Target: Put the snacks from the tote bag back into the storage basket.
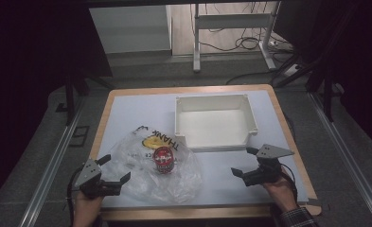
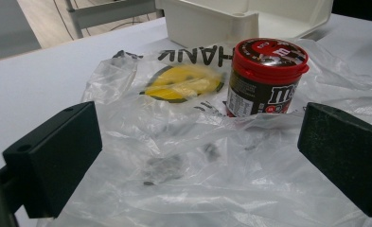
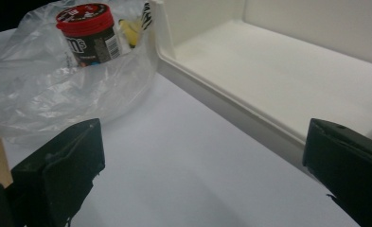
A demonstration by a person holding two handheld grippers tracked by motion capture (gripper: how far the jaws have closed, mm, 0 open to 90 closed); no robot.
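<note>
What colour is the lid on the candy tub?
Red, with a dark printed label on top; the lid shows best in the left gripper view.

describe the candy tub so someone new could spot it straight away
Start at the white bin at the table's far side, then look nearer and left to the crinkled clear plastic bag. The candy tub stands upright on it: small, dark brown, red lid, the only red thing there.
</note>
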